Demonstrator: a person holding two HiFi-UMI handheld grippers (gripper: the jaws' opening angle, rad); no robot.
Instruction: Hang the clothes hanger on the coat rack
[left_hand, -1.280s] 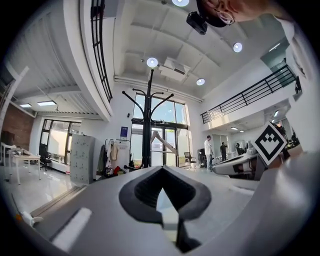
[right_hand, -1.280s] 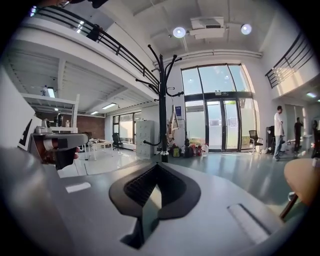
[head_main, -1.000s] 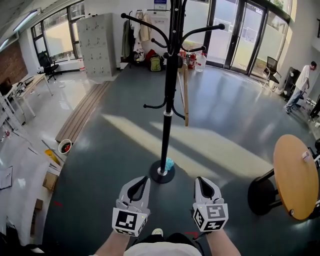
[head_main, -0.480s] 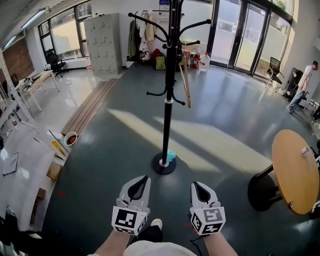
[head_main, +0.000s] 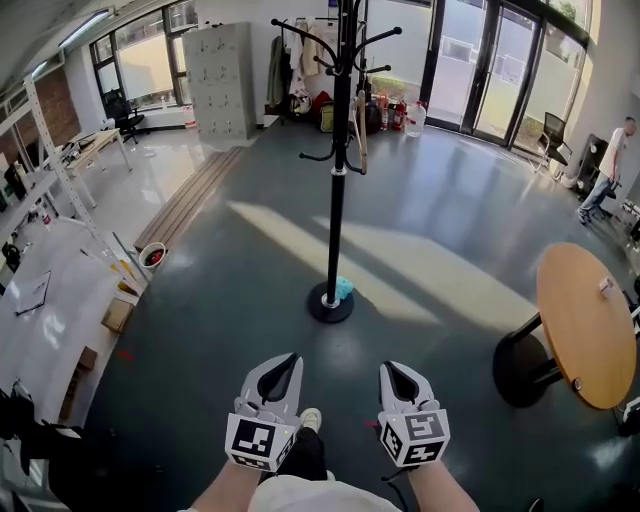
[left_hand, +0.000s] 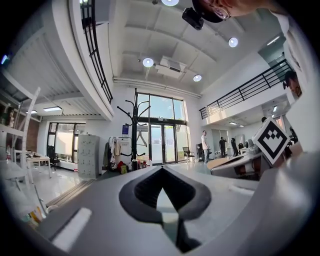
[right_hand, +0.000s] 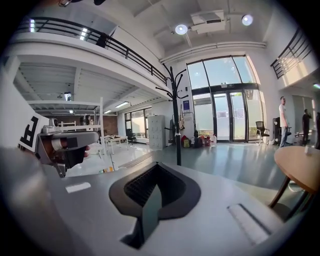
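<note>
Daylight is admitted through the glass doors (head_main: 480, 70), upper right. Pale patches are cast on the floor (head_main: 200, 330). Frame edges are bent by lens distortion.

round wooden table (head_main: 585, 325) at right; grey locker (head_main: 222, 68) by far wall; person (head_main: 607, 168) beside glass doors (head_main: 480, 70)

Black coat rack (head_main: 335, 220) upright on round base, w/ wooden hanger (head_main: 361, 130) hanging off an arm.

Left gripper (head_main: 288, 361), right gripper (head_main: 388, 368) seemingly shut
</note>
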